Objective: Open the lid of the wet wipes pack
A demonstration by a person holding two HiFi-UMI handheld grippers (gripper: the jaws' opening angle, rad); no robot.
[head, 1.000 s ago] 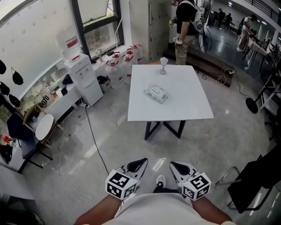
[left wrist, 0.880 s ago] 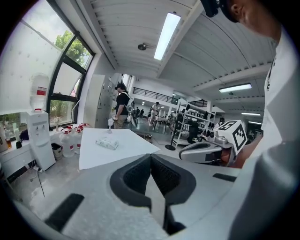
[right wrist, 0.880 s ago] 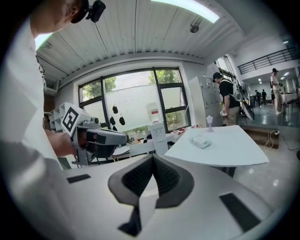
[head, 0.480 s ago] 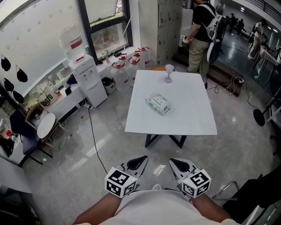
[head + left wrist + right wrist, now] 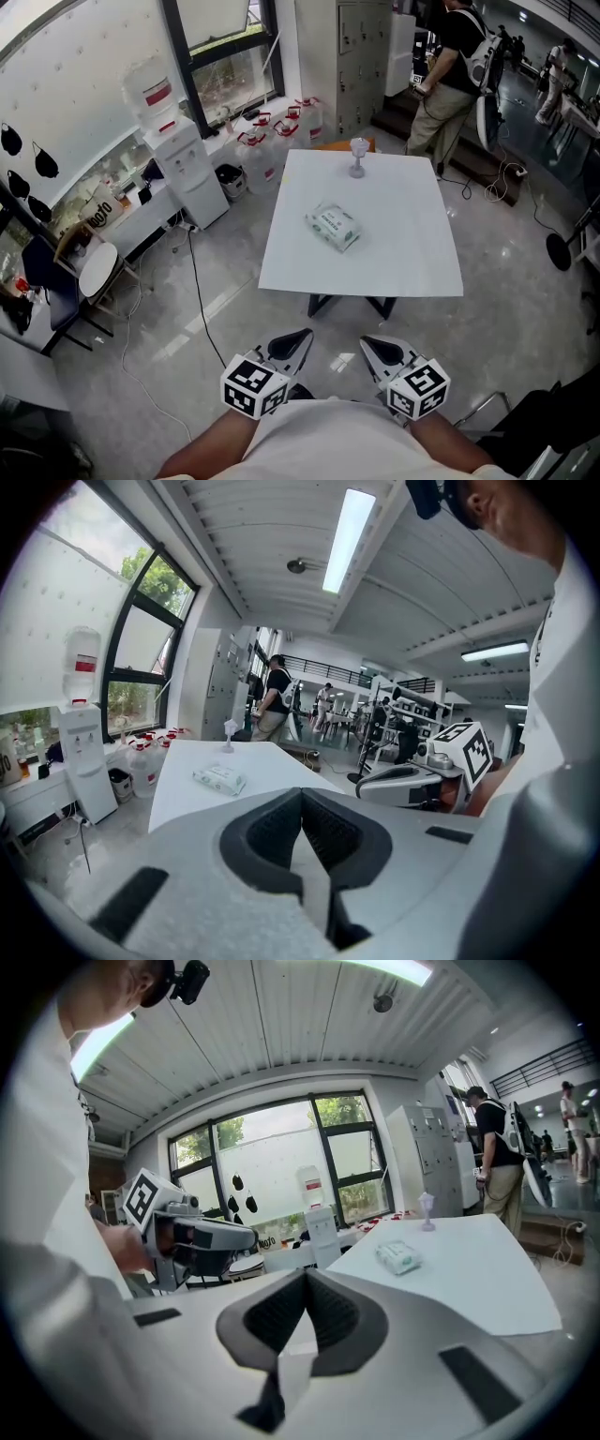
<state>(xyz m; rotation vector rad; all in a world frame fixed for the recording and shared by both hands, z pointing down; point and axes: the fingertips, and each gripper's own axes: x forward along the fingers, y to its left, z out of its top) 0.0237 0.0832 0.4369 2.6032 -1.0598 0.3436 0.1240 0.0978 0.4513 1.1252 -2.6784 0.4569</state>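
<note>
Soft plastic wipes pack (image 5: 333,228) is seen mid white surface (image 5: 394,253), far off. Left tongs (image 5: 296,341) & right tongs (image 5: 376,346) are held closed, empty. Prob light, squishy, slippery; lid's edge should be pinched w/ body pinned.

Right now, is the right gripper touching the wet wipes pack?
Apart. The head view shows the right gripper down by the person's body, with open floor between it and the table where the wet wipes pack lies.

White shirt (image 5: 328,448); grey hand-held grippers (image 5: 302,339) (image 5: 369,345) bearing marker cubes (image 5: 255,389) (image 5: 419,386).
</note>
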